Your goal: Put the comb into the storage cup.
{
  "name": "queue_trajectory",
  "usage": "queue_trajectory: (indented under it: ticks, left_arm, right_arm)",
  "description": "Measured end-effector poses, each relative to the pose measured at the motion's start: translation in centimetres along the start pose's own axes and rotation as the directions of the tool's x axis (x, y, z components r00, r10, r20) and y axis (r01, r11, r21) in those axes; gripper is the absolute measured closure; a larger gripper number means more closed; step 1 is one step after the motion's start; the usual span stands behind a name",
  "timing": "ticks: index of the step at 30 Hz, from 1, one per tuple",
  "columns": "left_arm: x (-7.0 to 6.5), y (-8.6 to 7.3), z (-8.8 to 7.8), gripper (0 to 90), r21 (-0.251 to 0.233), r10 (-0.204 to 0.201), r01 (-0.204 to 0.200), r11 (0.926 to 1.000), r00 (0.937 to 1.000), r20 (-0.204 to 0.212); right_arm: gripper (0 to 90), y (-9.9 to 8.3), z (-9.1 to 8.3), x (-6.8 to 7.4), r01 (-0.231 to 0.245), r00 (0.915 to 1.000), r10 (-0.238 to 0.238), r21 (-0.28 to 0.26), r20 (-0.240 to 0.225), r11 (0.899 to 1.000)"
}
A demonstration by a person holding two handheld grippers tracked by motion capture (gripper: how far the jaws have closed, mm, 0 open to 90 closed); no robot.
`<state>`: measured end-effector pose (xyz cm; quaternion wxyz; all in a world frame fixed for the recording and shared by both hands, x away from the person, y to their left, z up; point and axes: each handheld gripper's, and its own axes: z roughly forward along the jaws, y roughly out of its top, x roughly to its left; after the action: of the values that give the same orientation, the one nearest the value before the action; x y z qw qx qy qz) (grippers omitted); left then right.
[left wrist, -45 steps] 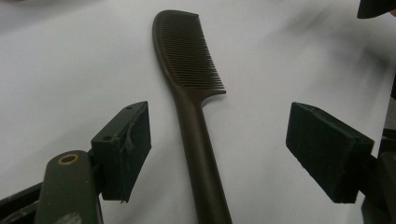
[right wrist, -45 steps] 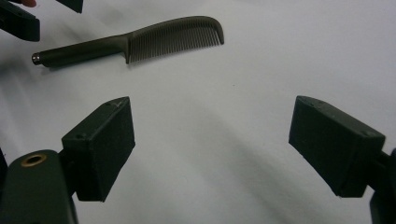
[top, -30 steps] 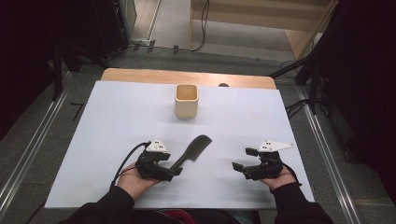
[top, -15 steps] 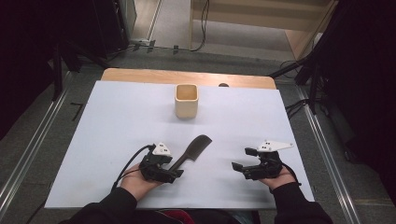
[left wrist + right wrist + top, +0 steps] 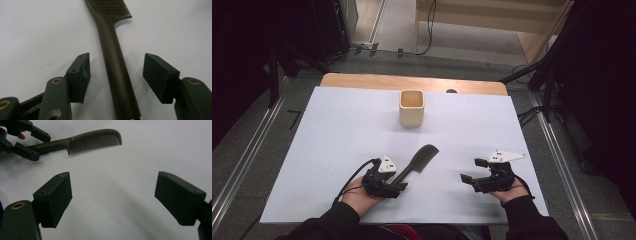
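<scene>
A dark brown comb (image 5: 418, 161) lies flat on the white table cover (image 5: 337, 130), teeth end pointing away. My left gripper (image 5: 398, 186) sits low at the comb's handle (image 5: 117, 72), which runs between its two pads with a gap on each side; the jaws have just been closing around it but do not press on it. Both pads (image 5: 81, 75) stand clear of the handle. My right gripper (image 5: 469, 172) rests at the front right, open wide with bare cover between its pads (image 5: 56, 197). The right gripper view also shows the comb (image 5: 92, 141) and the left gripper (image 5: 37, 145) at its handle.
A small beige square cup (image 5: 412, 107) stands upright at the back middle of the cover. A strip of wooden tabletop (image 5: 412, 81) shows behind the cover. Metal rails (image 5: 247, 160) run along both sides, with cables on the floor beyond.
The left gripper has slid a little right and forward along the comb's handle and its jaws have narrowed around it. The comb and the right gripper have not moved.
</scene>
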<state>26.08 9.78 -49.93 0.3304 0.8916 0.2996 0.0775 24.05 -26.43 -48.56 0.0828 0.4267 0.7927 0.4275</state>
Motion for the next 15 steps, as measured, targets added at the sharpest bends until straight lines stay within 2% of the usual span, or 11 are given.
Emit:
queue_trajectory:
  ticks: [2,4,9,15]
  left_arm:
    - [-0.16,-0.11,-0.01,41.6,-0.002,0.015,-0.015,0.9999,0.9998,-0.016]
    - [-0.45,-0.23,-0.02,45.4,-0.008,0.013,-0.014,0.9999,0.999,-0.043]
    - [-0.73,-0.4,-0.01,52.3,-0.02,-0.006,0.004,0.9998,0.9971,-0.077]
    - [-0.71,-0.49,-0.05,57.5,-0.026,0.0,-0.002,0.9997,0.9977,-0.068]
  right_arm:
    - [12.8,0.0,0.0,0.01,0.0,1.0,0.0,0.0,-0.001,1.0]
    - [12.8,0.0,0.01,0.02,0.002,1.0,-0.002,0.0,-0.002,1.0]
    - [12.8,0.01,0.03,0.06,0.005,1.0,-0.005,0.002,-0.002,1.0]
    - [12.8,0.0,0.02,0.05,0.006,1.0,-0.006,0.003,-0.003,1.0]
